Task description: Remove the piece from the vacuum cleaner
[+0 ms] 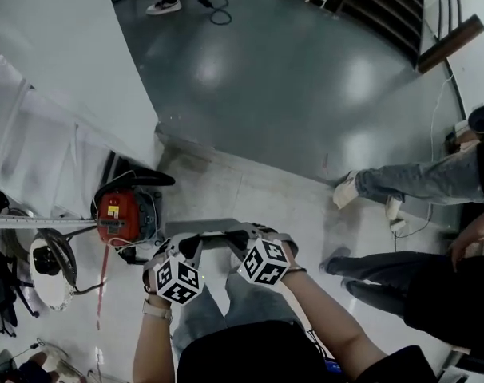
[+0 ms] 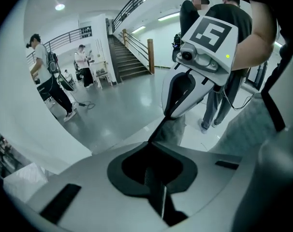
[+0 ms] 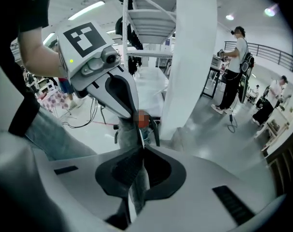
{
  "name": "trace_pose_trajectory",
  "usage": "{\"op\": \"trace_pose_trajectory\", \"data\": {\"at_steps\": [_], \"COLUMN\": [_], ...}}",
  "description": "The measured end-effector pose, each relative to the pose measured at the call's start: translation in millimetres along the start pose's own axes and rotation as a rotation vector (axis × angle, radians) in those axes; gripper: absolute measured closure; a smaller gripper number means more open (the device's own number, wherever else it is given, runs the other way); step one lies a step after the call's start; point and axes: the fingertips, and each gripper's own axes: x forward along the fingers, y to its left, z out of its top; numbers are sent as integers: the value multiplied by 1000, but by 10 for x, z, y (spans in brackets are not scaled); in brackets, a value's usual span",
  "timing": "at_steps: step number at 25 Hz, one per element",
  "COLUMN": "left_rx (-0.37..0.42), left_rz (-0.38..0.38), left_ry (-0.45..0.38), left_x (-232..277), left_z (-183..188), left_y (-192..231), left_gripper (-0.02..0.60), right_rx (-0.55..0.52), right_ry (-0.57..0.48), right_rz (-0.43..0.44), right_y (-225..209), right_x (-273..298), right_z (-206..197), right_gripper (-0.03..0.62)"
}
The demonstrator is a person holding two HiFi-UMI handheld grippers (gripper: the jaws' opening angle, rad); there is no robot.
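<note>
Both tools are held up in front of the person, pointing at each other so that their tips meet. The left tool (image 1: 214,238) has its jaws pressed together with nothing between them, as its own view shows (image 2: 153,144). The right tool (image 1: 234,236) is the same in its own view, closed and empty (image 3: 142,150). Each tool's view looks straight at the other tool, with its marker cube above and its jaws narrowing to a point against the viewing tool's tips.

In the head view the vacuum (image 1: 121,218), red with black parts, stands on the pale floor (image 1: 226,186) at about 9 o'clock from the tools, well apart from both. It sits close to the foot of a white pillar (image 1: 58,46). A white round object (image 1: 49,268) with a black hoop lies at 8 o'clock, just past the vacuum.

At 3 o'clock a bystander's legs (image 1: 418,178) in jeans stretch over the floor. At 12 o'clock the floor turns dark and glossy, with a cable (image 1: 216,10) lying on it.
</note>
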Motion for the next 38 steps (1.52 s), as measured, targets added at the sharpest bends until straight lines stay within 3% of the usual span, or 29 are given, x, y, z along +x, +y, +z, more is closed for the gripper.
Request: {"op": "trace_pose_trajectory", "data": {"at_steps": [6,18,27,38], "left_rx": [63,205,292,313], "left_rz": [70,182,273,328], "left_ry": [-52,-175,-246,-259], "left_x": [-350,-973,-1321,-1517], "left_z": [793,1936,2414,2513], "left_y": [111,150,128,145], "left_gripper": [552,551,551,551], "right_rx": [-26,-74,-131,-173], "right_ry": [-42,-131,-170,-196], "right_rz": [-80,-255,-381,-420], "right_y": [-327,-619,-678,-648], "right_x": [-763,-1976,-2513,-2659], "right_z": [258,642,834,972], "right_gripper": [557,557,557,557]}}
